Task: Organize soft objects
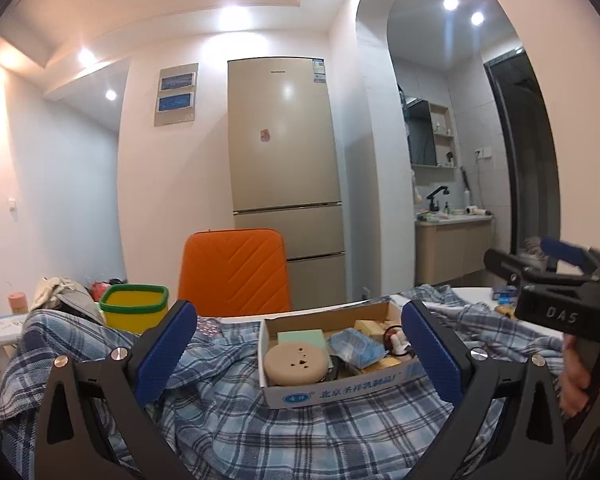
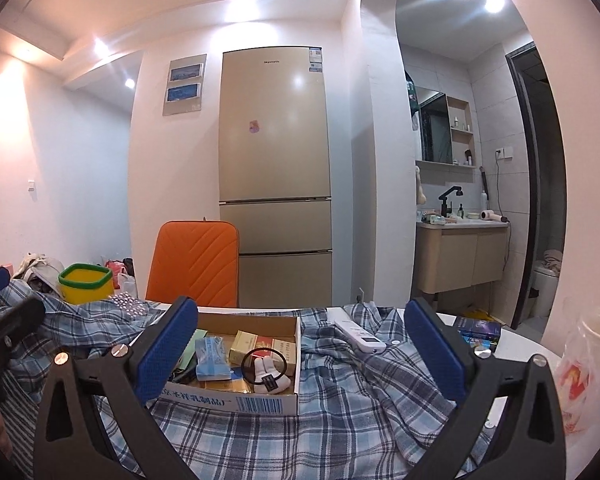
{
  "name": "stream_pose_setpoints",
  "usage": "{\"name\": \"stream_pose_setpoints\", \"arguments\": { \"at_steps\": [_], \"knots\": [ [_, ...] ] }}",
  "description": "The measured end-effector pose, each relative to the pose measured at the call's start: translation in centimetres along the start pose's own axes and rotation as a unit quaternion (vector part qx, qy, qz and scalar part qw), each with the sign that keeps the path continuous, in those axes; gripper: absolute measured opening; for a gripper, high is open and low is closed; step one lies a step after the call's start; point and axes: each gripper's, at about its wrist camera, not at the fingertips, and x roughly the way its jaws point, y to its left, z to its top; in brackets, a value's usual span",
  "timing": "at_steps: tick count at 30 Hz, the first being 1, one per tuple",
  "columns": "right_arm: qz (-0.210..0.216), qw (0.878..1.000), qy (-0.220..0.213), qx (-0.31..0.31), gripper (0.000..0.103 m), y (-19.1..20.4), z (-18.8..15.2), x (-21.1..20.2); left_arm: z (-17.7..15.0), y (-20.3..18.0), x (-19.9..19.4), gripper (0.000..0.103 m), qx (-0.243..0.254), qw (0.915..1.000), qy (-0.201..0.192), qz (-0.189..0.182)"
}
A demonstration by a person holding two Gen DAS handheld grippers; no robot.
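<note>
A blue plaid shirt lies crumpled across the table, also in the right wrist view. A shallow cardboard box sits on it, holding a beige round pad, a green sponge, a blue packet and small boxes. In the right wrist view the box also holds a white plush with a black ring. My left gripper is open and empty, in front of the box. My right gripper is open and empty above the shirt.
A white remote lies on the shirt right of the box. A yellow bin with a green rim and an orange chair stand behind the table. A plastic-wrapped cup is at the right. A fridge stands behind.
</note>
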Motion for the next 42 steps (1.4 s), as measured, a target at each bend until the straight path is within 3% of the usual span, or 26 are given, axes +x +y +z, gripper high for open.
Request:
{"name": "stream_pose_setpoints", "arguments": {
  "at_steps": [4, 11, 21, 42],
  "knots": [
    [0.0, 1.0, -0.005, -0.011, 0.103, 0.5, 0.0, -0.3, -0.2, 0.1, 0.4, 0.103, -0.002, 0.9999, 0.01, 0.004],
    [-0.002, 1.0, -0.001, -0.016, 0.103, 0.7, 0.0, -0.1, -0.6, 2.0, 1.1, 0.103, -0.045, 0.9985, 0.029, 0.002],
    [-0.005, 1.0, 0.003, -0.023, 0.103, 1.0, -0.1, 0.0, -0.6, 0.9, 0.5, 0.103, -0.018, 0.9997, 0.013, 0.006],
    [-0.007, 1.0, 0.007, -0.019, 0.103, 0.9, 0.1, -0.1, -0.9, 1.1, 0.3, 0.103, -0.027, 0.9995, 0.016, 0.003]
  ]
}}
